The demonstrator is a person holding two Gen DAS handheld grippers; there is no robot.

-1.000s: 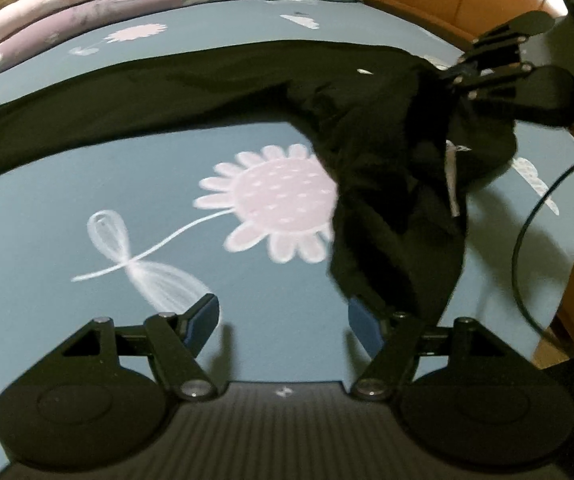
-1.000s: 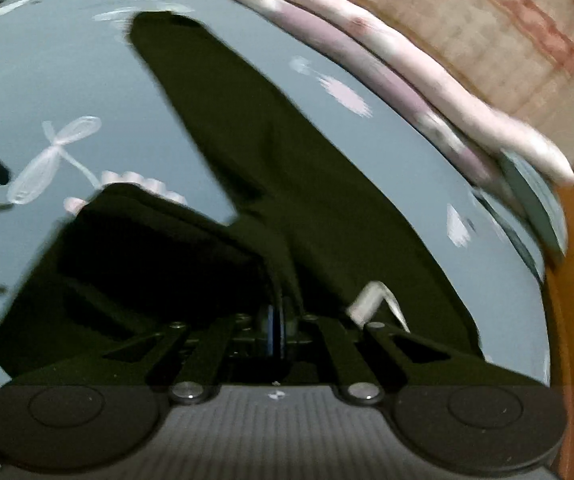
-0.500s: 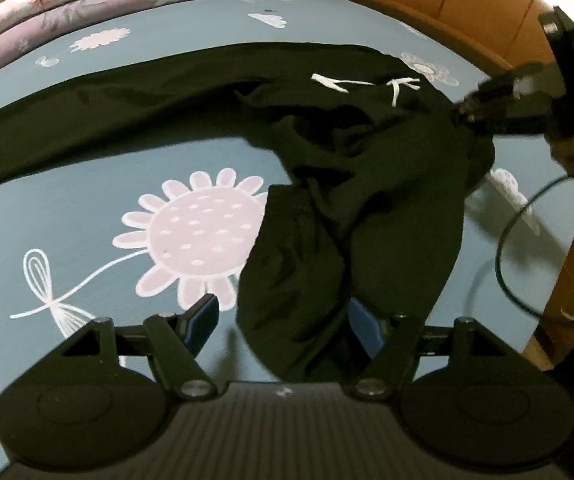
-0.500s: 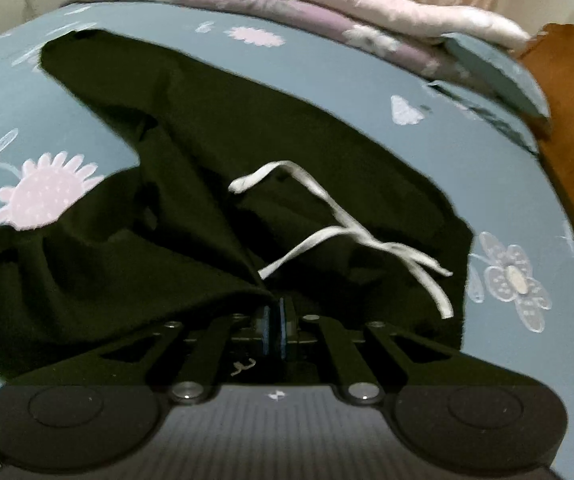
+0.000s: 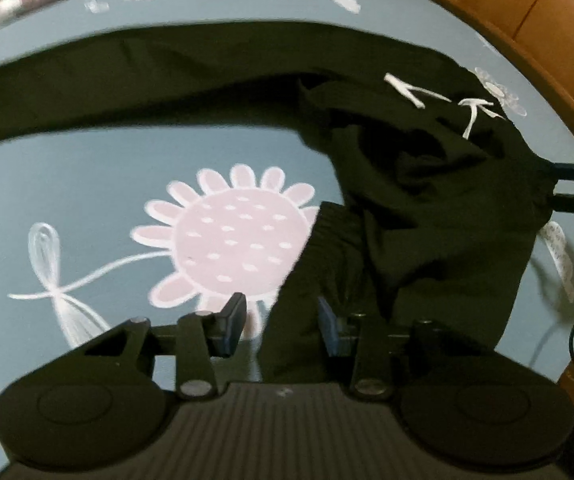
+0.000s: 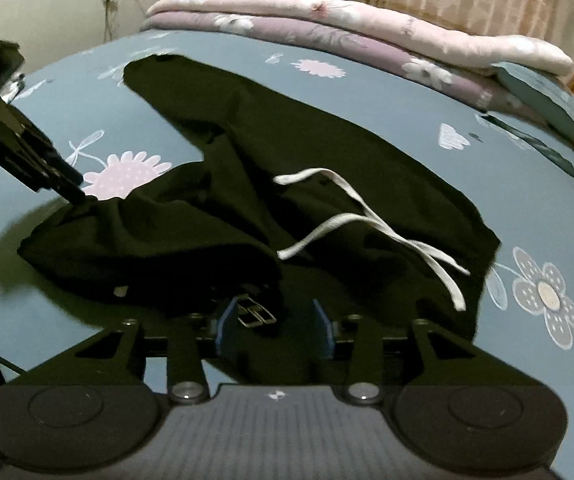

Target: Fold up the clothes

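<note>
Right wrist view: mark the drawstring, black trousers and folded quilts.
drawstring (image 6: 371, 220), right wrist view, where the white cords cross.
black trousers (image 6: 271, 128), right wrist view, on the flat leg.
folded quilts (image 6: 367, 28), right wrist view, on the pink top layer.

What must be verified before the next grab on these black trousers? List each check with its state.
1. Left gripper open: ok, fingers apart, with the gathered edge of the cloth between them.
2. Right gripper open: ok, black cloth lies between its fingers.
3. Black trousers lying flat: not ok, one leg is stretched out and the rest is bunched.
4. White drawstring out of the way: not ok, it lies loose on top of the cloth.
5. Second leg located: cannot tell, hidden in the bunch.
6. Room on the bed sheet to spread out: ok, bare sheet beside the trousers.
</note>
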